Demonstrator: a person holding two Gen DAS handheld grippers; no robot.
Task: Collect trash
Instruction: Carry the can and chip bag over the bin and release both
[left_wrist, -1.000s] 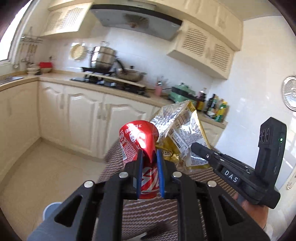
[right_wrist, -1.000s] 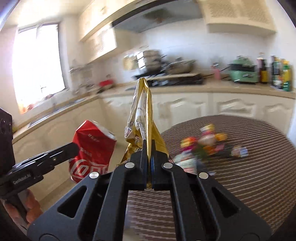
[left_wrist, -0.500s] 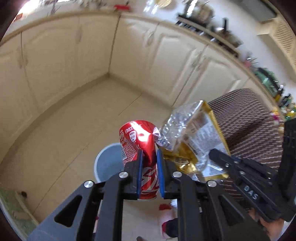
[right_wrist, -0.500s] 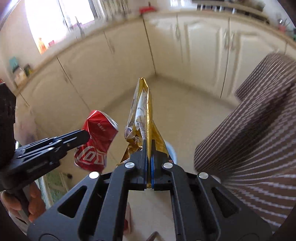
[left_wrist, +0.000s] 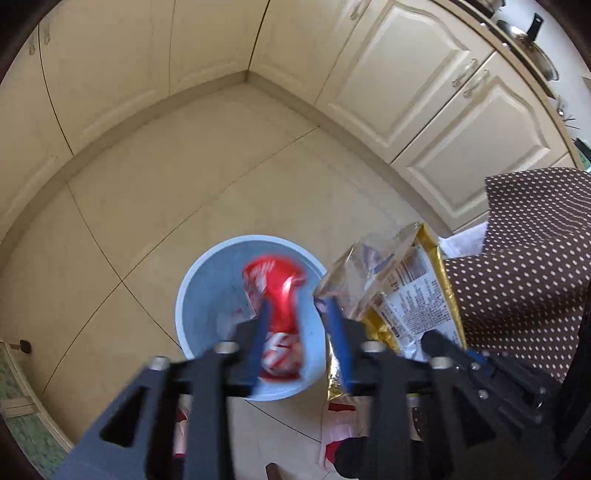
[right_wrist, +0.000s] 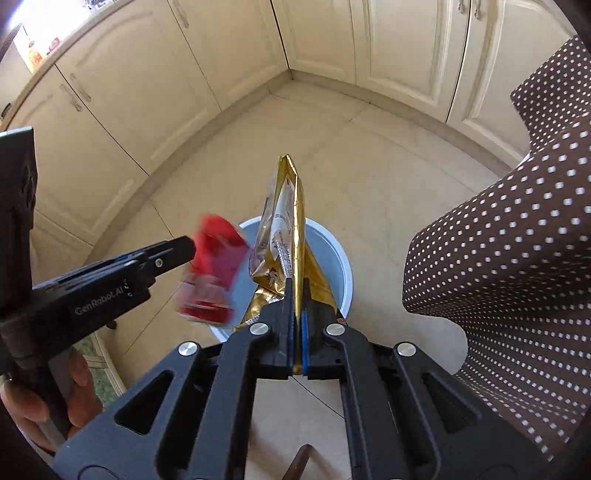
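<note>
Your left claw (left_wrist: 297, 325) has just been opening, its jaws spread, the blurred red can (left_wrist: 279, 314) dropping between them over the blue bin (left_wrist: 195, 295), while your right claw (right_wrist: 295, 306) pinches the gold snack bag (right_wrist: 284, 229), undropped above it.

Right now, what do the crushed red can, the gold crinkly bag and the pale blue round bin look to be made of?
Crushed red can: probably thin painted metal; it is dented and shows a bright glint, though blurred. Gold crinkly bag: metallised plastic film, likely; shiny gold outside, silvery inside, sharp creases. Pale blue round bin: looks like moulded plastic, with smooth, evenly coloured walls and a dull sheen.
</note>
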